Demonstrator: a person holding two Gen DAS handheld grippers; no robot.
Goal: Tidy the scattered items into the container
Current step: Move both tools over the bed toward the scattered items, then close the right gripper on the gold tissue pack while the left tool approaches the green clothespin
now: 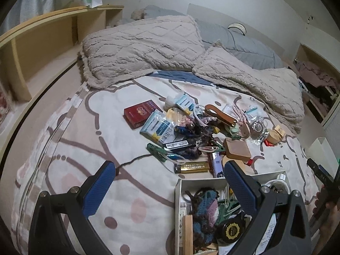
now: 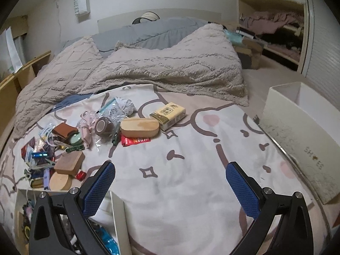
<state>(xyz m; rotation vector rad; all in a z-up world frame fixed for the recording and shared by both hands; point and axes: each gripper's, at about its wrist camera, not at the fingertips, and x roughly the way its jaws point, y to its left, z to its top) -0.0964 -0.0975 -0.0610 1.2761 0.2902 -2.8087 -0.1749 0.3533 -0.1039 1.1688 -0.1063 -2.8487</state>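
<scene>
In the left wrist view a heap of small items lies on the patterned bedsheet: a red box (image 1: 140, 112), blue-white packets (image 1: 157, 127), a black stick (image 1: 179, 144), a gold box (image 1: 194, 167), a square wooden block (image 1: 237, 148). The white container (image 1: 178, 191) sits at the lower right, holding several things, among them a crocheted piece (image 1: 205, 208). My left gripper (image 1: 170, 182) is open and empty, its right finger over the container. My right gripper (image 2: 171, 182) is open and empty above bare sheet, right of the container's wall (image 2: 118, 212). Ahead lie an oval wooden box (image 2: 140, 127), a yellow tissue pack (image 2: 169, 112) and a red packet (image 2: 136, 141).
A fluffy beige blanket (image 2: 170, 68) is bunched across the far side of the bed. A white shoe box (image 2: 297, 131) stands at the bed's right edge. Wooden shelves (image 1: 42, 42) run along the left. A hand holding a dark tool (image 1: 323, 176) shows at the right rim.
</scene>
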